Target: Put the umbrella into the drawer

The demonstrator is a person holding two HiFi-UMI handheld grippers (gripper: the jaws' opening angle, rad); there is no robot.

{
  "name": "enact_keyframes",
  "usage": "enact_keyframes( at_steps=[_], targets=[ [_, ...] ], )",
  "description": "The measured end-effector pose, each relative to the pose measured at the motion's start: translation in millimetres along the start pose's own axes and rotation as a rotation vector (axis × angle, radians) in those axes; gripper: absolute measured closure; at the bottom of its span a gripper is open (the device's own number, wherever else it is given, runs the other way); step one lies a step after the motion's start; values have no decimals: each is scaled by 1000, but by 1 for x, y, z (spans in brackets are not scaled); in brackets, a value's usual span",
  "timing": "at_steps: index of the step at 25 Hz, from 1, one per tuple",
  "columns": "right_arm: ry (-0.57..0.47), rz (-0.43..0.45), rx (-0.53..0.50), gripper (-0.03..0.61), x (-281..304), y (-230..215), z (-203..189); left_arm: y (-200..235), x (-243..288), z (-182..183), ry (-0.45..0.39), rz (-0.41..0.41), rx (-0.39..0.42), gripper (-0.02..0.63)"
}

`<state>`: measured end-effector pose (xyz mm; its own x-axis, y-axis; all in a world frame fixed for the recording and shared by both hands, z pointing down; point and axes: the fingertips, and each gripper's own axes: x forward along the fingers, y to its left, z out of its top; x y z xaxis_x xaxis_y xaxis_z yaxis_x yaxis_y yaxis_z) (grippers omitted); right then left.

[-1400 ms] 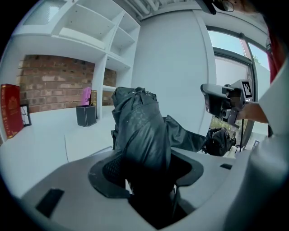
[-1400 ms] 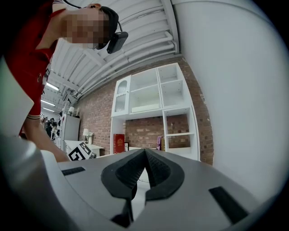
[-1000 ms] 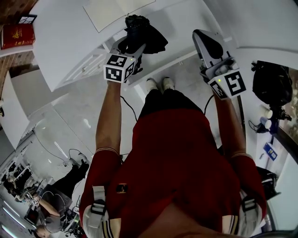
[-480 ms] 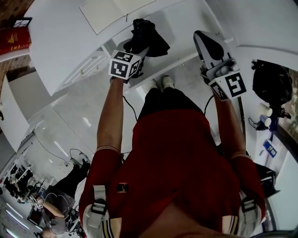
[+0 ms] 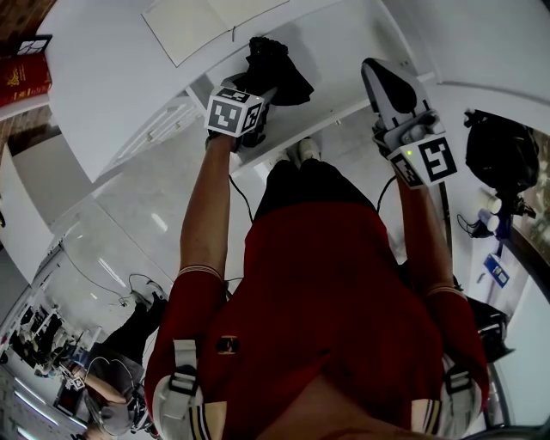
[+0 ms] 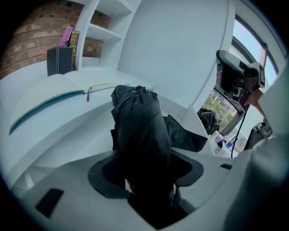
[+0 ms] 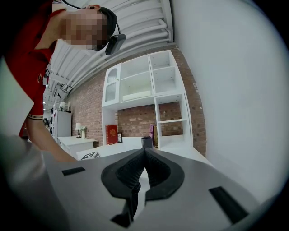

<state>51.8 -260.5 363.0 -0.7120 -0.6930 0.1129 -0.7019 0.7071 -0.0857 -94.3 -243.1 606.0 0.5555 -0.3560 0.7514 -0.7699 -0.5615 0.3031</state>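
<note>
Umbrella (image 5: pixel 277 65), black and folded, sits clamped in the left gripper (image 5: pixel 256 89), whose jaws stand wide and press on its bunched fabric; it hangs just above the white desk (image 5: pixel 112 77). Whether the pale surface under it is the drawer's inside cannot be told, and no drawer front is clear. At far left a red book (image 5: pixel 22 74) lies on a separate ledge, well apart. Next comes an open notebook (image 5: pixel 194 26) flat on the desk, near the umbrella but not touching it. In the left gripper view the umbrella (image 6: pixel 137 122) fills the gap between the jaws, its near end lost in the gripper's dark throat and its handle not visible; a loose flap spreads rightward. Below the desk's edge the person's shoes (image 5: pixel 297 153) show on the pale floor. Further right, the right gripper (image 5: pixel 378 79) hovers beside a white wall, its jaws pressed together with nothing between them (image 7: pixel 144 155). A black bag (image 5: pixel 503 155) sits at far right.
</note>
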Motion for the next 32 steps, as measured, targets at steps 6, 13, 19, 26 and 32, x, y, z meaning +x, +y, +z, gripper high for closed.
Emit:
enact_keyframes(
  at_steps=[6, 13, 19, 26, 32],
  targets=[
    [17, -8, 5, 580, 4, -7, -5, 10, 13, -15, 64, 4, -79, 362],
    [26, -5, 10, 580, 7, -13, -10, 25, 22, -31, 116, 62, -208, 362],
    [35, 10, 17, 580, 10, -13, -15, 48, 15, -42, 120, 167, -340, 362],
    [32, 28, 12, 580, 16, -12, -13, 74, 4, -54, 118, 295, -502, 362],
    [34, 28, 11, 580, 15, -16, -14, 80, 6, -58, 147, 378, -548, 360]
  ],
)
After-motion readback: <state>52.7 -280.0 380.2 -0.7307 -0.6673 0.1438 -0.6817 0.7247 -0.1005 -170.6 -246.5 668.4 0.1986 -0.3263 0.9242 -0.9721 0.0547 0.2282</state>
